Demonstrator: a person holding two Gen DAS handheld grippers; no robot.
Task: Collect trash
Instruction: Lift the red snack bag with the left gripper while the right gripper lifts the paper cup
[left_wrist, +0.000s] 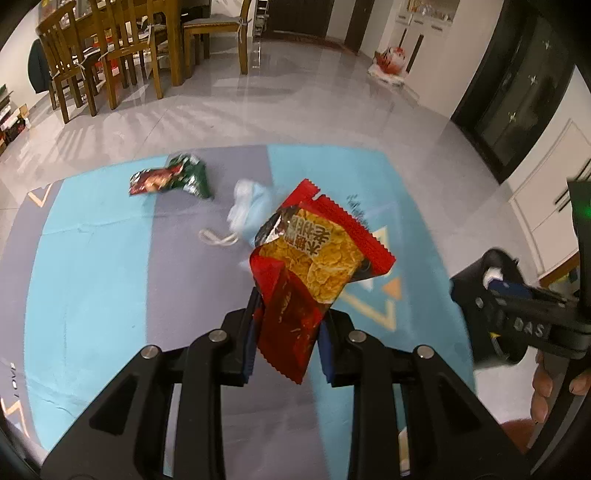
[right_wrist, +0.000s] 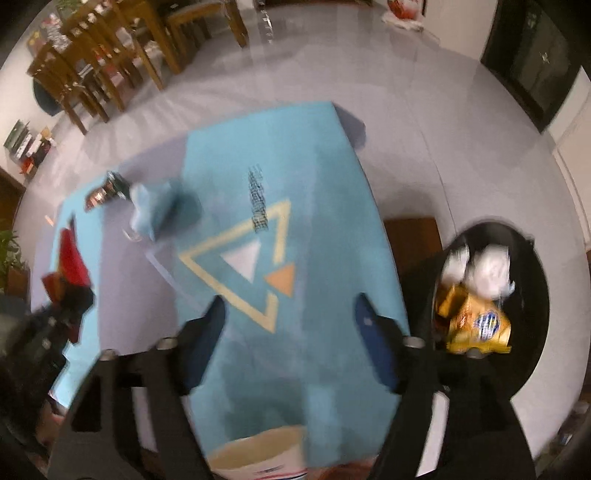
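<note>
Red crinkly snack wrapper (left_wrist: 314, 266) is pinched in the left gripper (left_wrist: 286, 332), jaws nearly together on its lower end, so the packet sticks up above the blue and grey mat (left_wrist: 110, 258) with its yellow printed side facing the camera. It blocks part of the mat behind it, including half of the light blue face mask (left_wrist: 247, 206) that lies crumpled there with its white ear loop trailing off to the left. Further back on the mat sits a green and red wrapper (left_wrist: 170, 177), well apart from the mask and with nothing on top of it.

Right gripper (right_wrist: 291, 332) is spread wide with nothing between its blue pads, hanging over the mat's triangle pattern. That view is pretty blurry, so details are soft. Just to its right is the black trash bin (right_wrist: 532, 288), already holding a yellow snack bag (right_wrist: 476, 325) and some white crumpled paper (right_wrist: 487, 273). The bin stands off the mat's edge, on the grey tile floor (left_wrist: 314, 92). A brown box (right_wrist: 413, 236) sits beside it.

From the left camera the right gripper comes in from the right edge, with the person's fingers (left_wrist: 546, 387) wrapped round its handle. Wooden dining chairs (left_wrist: 110, 51) stand far back on the floor, well clear of everything. A cream-coloured rim (right_wrist: 258, 454) peeks in at the bottom of the right view; can't tell what it is.
</note>
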